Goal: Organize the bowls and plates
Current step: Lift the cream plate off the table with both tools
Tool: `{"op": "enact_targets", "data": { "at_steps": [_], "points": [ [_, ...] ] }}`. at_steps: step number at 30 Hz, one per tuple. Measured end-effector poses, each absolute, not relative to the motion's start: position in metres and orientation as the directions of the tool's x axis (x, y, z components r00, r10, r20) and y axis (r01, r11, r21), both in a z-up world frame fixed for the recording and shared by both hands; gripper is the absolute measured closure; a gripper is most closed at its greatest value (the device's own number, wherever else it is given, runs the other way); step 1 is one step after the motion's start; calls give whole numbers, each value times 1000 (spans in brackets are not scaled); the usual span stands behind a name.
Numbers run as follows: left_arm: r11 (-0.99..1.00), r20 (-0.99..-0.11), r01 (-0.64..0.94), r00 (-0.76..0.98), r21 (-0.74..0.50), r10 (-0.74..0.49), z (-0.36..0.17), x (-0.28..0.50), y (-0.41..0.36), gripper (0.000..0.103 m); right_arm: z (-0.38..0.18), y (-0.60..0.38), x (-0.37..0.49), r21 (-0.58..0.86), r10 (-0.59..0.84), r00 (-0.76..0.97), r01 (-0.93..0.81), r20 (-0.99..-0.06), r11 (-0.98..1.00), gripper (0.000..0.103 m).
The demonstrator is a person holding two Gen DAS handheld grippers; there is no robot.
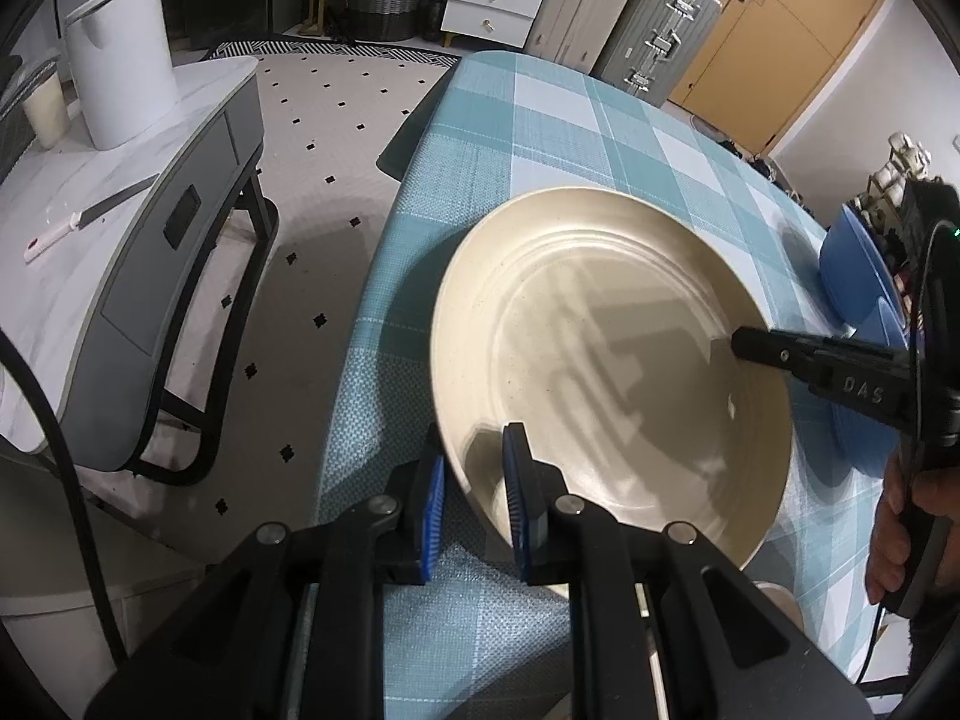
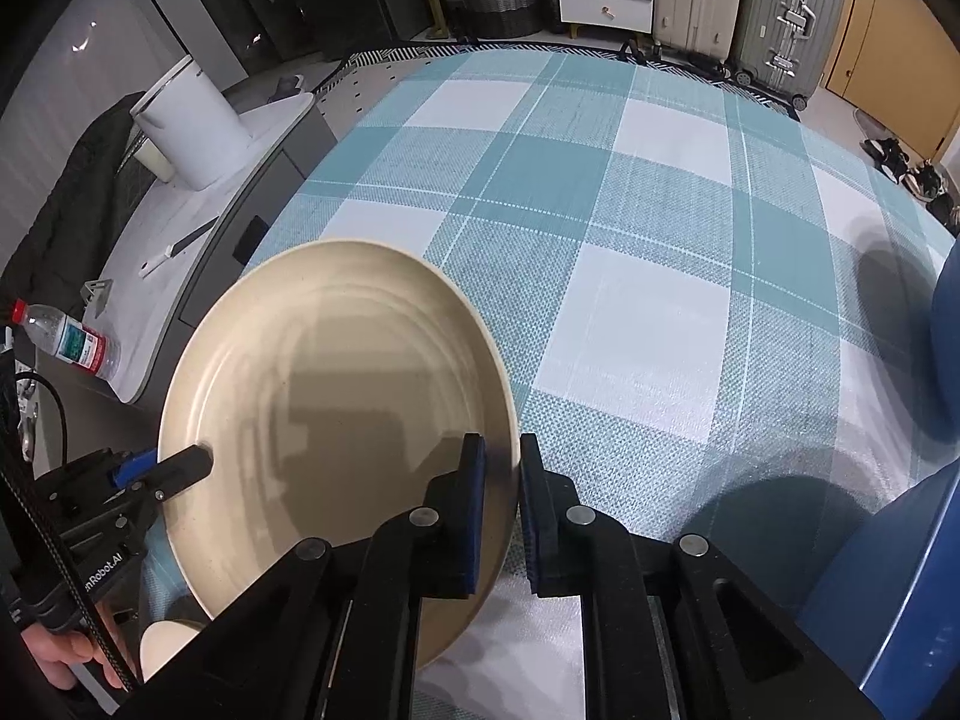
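Observation:
A large cream plate (image 1: pixel 612 360) (image 2: pixel 336 384) is held by its rim from two opposite sides over the left part of the table. My left gripper (image 1: pixel 474 462) is shut on the near-left rim, with blue pads on either side of the edge. My right gripper (image 2: pixel 503 468) is shut on the opposite rim, one finger above the plate and one outside it. In each wrist view the other gripper shows: the right gripper's finger (image 1: pixel 750 348) and the left gripper's finger (image 2: pixel 192 462). Blue dishes (image 1: pixel 852 264) (image 2: pixel 948 360) stand at the table's right side.
The table has a teal plaid cloth (image 2: pixel 630 210). A cream dish (image 2: pixel 162 648) lies partly hidden under the held plate. To the left, a side table (image 1: pixel 150 192) carries a white jug (image 1: pixel 120 60), a knife (image 1: pixel 90 219) and a water bottle (image 2: pixel 66 339). Suitcases and drawers stand beyond.

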State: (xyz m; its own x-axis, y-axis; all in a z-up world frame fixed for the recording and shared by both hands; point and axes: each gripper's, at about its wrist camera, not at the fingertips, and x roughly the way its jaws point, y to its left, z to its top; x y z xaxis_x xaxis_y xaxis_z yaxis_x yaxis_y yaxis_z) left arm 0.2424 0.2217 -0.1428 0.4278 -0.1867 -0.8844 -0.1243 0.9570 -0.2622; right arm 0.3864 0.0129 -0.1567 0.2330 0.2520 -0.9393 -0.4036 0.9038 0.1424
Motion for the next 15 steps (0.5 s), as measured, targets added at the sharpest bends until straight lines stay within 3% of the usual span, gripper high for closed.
{"op": "enact_targets", "data": {
  "at_steps": [6, 9, 15],
  "points": [
    [965, -887, -108, 428, -239, -171, -142, 239, 218, 87, -160, 11, 385, 156, 265, 228, -406, -937, 900, 91],
    [967, -888, -97, 426, -234, -172, -142, 239, 216, 87, -164, 13, 384, 182, 285, 202, -416, -937, 891, 81],
    [968, -891, -103, 422, -228, -165, -141, 239, 217, 87, -164, 16, 380, 161, 276, 225, -425, -935, 891, 81]
  ]
}}
